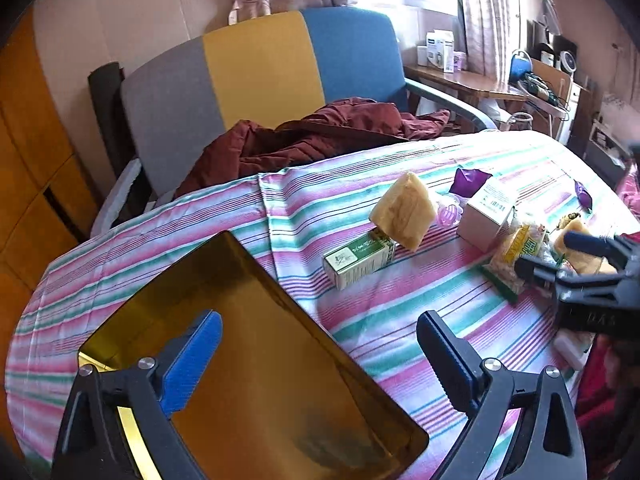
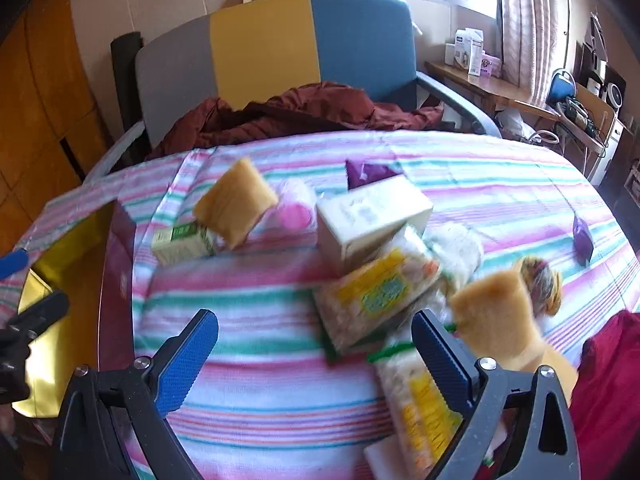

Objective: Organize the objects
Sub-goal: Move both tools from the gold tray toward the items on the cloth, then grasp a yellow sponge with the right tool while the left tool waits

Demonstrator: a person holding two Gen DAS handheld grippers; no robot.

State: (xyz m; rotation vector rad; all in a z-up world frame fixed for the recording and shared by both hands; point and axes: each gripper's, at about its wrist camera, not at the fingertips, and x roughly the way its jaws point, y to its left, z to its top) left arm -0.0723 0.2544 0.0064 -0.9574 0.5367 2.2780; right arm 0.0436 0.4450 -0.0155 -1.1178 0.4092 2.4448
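A shallow box with a gold inside (image 1: 224, 276) and a maroon outer wall (image 2: 118, 280) lies at the left of the striped table. My left gripper (image 1: 320, 356) hovers open over it, holding nothing. Mid-table lie a green carton (image 1: 358, 258), a wrapped yellow bread (image 1: 404, 216), a white box (image 1: 486, 212) and a yellow snack packet (image 2: 376, 296). My right gripper (image 2: 316, 352) is open above the cloth, just short of the snack packet. A second snack packet (image 2: 424, 404) and another bread (image 2: 496, 316) lie by its right finger.
A pink item (image 2: 296, 208) and two purple packets (image 2: 366, 172) (image 2: 582, 236) lie further back. Behind the table stands a grey, yellow and blue chair (image 2: 260, 40) with a maroon jacket (image 2: 304, 112). A cluttered desk (image 2: 492, 88) is at the far right.
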